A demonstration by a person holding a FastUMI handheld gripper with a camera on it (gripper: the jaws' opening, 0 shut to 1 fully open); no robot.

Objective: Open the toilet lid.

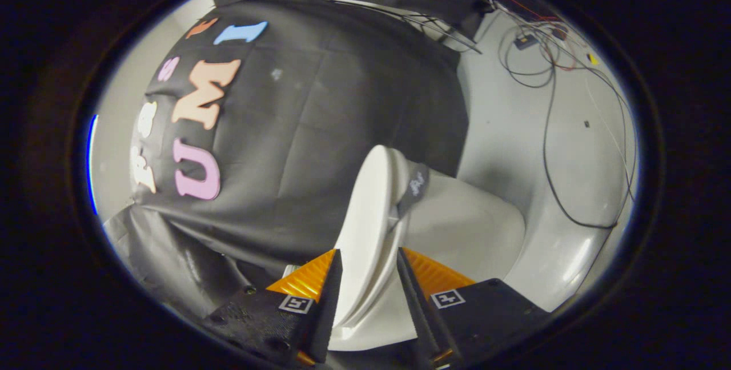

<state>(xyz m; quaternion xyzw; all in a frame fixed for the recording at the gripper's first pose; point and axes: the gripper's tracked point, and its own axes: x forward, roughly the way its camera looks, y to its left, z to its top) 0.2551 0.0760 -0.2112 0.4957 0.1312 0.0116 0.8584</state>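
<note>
Looking at your gripper view, rolled well over to one side:
Gripper [368, 270]: your two orange-faced fingers sit either side of the toilet lid's edge, jaws part open with the lid filling most of the gap.
Grip: you can't tell whether both fingers actually press on the lid; the right finger [420, 278] looks to touch it, and a thin gap may remain at the left finger [320, 281].
Toilet lid [365, 216]: white, raised off the bowl, running from between your fingers out beyond them.
Strap [415, 185]: dark band wrapped over the lid's far end.
Toilet [474, 233]: white body just beside the lid, on your right finger's side.
Cables [548, 101]: thin black and red wires strung loose across the white wall, well beyond the toilet.
</note>
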